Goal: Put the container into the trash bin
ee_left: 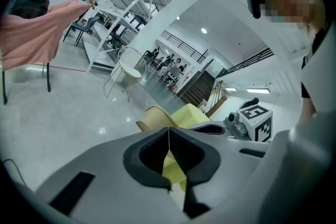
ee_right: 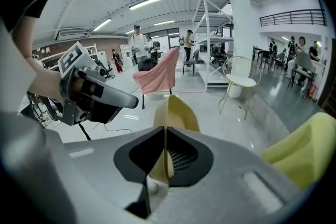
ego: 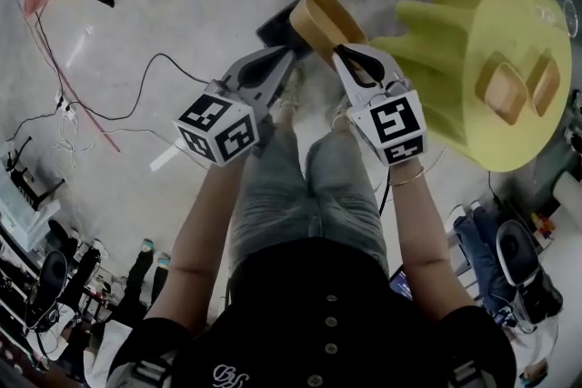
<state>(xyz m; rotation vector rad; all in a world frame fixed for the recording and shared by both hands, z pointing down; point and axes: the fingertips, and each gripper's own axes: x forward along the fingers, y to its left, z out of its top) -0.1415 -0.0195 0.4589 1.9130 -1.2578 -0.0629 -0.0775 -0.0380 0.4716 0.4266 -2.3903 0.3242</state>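
Below the head camera, the left gripper [ego: 293, 48] and the right gripper [ego: 342, 52] meet on a tan container [ego: 320, 17]. Each is clamped on one side of its rim, and together they hold it in the air ahead of the person's legs. A dark bin [ego: 275, 30] shows just under and left of the container, partly hidden by it. I judge the carry to be near its end: the container hangs close to the bin's mouth but is not yet inside. A yellow table [ego: 473, 23] stands close at the right, bearing 2 small boxes [ego: 503, 88]. Cables [ego: 136, 95] trail over the floor at the left, well apart from the bin.

Along the left gripper, the pads are pinched tight on the container's thin wall.

Along the right gripper, the jaws are likewise clenched on the rim, and dark mesh, likely the bin, shows below them. A white chair [ee_right: 239, 73] and a pink cloth [ee_right: 157, 73] stand far off. The next move, as I see it, is to centre the container over the mouth, lower it, and let both grippers go together so it does not tip on the bin's edge. Room is open on every side but the table's.
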